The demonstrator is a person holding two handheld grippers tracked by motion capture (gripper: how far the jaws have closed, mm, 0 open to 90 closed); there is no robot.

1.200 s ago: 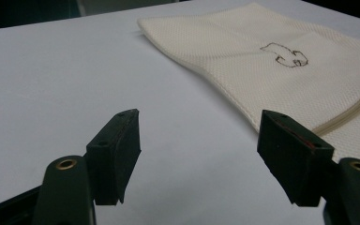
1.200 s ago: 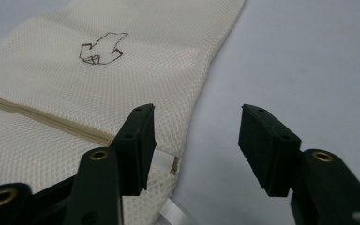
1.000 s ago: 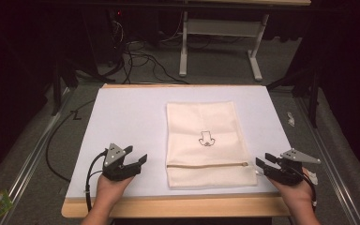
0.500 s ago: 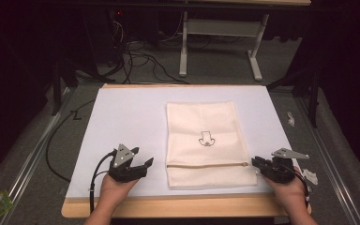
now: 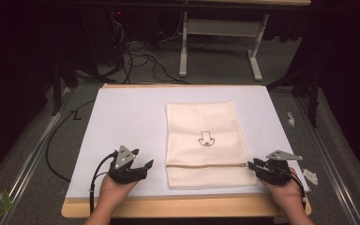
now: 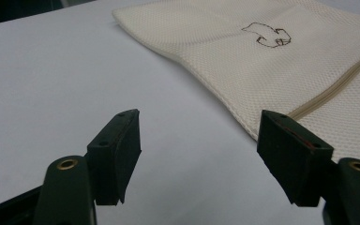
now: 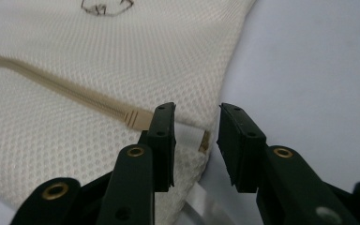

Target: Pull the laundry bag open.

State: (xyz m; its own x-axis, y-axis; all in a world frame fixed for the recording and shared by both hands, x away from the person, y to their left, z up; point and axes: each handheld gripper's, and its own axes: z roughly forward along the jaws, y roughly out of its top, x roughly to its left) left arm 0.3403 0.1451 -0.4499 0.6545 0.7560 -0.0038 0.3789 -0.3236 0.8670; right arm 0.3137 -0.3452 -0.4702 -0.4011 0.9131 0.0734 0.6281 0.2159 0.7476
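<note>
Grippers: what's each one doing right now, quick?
Left hand-held gripper: open, empty.
Right hand-held gripper: open, jaws just opening, at the bag's zip end, gripping nothing.

The bag is cut off at the frame's left; its zip end is partly hidden by the right gripper.

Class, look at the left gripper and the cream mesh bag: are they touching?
Apart. In the left gripper view, the left gripper stands open over the white table sheet, and the mesh bag lies beyond its right jaw with sheet showing between.

Black two-jaw left gripper and right gripper — grey three-cornered plates, brass screws.
</note>
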